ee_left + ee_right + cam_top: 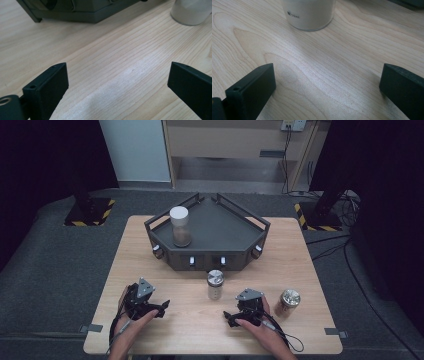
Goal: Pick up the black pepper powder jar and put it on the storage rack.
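Just in front of the tray (207, 262), mid-table, stands the jar (215, 285): small, clear, metal lid, pale filling, upright. Right gripper (243, 316) sits near it, below and to its right; left gripper (150, 306) further off on the jar's other side. Both have jaws wide apart, holding nothing, resting low over the table (165, 330).

Right gripper view: jar (308, 13) straight ahead of the jaws, beyond the tips, roughly centred on the gap, slightly left. Left gripper view: jar (191, 11) at far upper right, off line.

Likely rigid, smooth, slippery, breakable if glass, moderately light. Best grip: mid-body, below the lid, squarely across. Tall and narrow, so a nudge could tip it.
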A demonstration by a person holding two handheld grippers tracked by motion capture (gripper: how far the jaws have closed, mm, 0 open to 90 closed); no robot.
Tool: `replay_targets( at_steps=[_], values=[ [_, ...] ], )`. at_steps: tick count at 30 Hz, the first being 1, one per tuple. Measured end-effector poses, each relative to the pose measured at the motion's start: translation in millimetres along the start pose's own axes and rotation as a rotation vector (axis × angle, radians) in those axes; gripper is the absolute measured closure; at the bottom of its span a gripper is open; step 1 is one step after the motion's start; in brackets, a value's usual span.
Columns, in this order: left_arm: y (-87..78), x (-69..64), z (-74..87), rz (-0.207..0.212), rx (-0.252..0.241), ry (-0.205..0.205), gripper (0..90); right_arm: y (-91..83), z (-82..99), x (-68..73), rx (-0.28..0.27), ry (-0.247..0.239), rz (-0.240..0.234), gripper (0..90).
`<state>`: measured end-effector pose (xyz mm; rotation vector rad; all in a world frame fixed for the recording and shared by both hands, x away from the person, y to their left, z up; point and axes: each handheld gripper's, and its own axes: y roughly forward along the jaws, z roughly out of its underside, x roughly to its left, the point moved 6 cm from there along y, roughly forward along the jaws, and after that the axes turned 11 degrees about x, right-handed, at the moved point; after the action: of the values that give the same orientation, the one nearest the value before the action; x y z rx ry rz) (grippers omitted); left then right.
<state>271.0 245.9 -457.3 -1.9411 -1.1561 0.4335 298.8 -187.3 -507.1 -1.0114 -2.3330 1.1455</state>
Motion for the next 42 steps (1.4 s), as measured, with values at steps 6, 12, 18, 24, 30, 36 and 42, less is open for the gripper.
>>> replay_targets(
  at_steps=[6, 12, 18, 24, 30, 36, 42],
  values=[
    [7.4, 3.2, 3.6, -0.006, 0.045, -0.009, 2.1, 0.0, 0.0, 0.0, 0.000, 0.000, 0.000, 0.5],
    [11.1, 6.7, 6.8, -0.009, 0.077, -0.027, 2.1, 0.0, 0.0, 0.0, 0.000, 0.000, 0.000, 0.5],
    [14.9, 7.6, 7.3, -0.012, 0.106, -0.028, 2.1, 0.0, 0.0, 0.0, 0.000, 0.000, 0.000, 0.6],
    [20.0, 6.4, 7.2, -0.029, 0.135, -0.018, 2.0, 0.0, 0.0, 0.0, 0.000, 0.000, 0.000, 0.6],
    [23.5, 9.3, 10.1, -0.020, 0.128, -0.039, 1.2, 0.0, 0.1, 0.1, 0.000, 0.000, 0.000, 0.6],
    [26.5, 18.1, 17.6, 0.026, 0.105, -0.088, 0.0, 0.0, 0.0, 0.0, 0.000, 0.000, 0.000, 0.6],
    [28.7, 17.6, 22.4, 0.023, 0.069, -0.092, 0.0, 0.0, 0.1, 0.1, 0.000, 0.000, 0.001, 0.6]
  ],
)
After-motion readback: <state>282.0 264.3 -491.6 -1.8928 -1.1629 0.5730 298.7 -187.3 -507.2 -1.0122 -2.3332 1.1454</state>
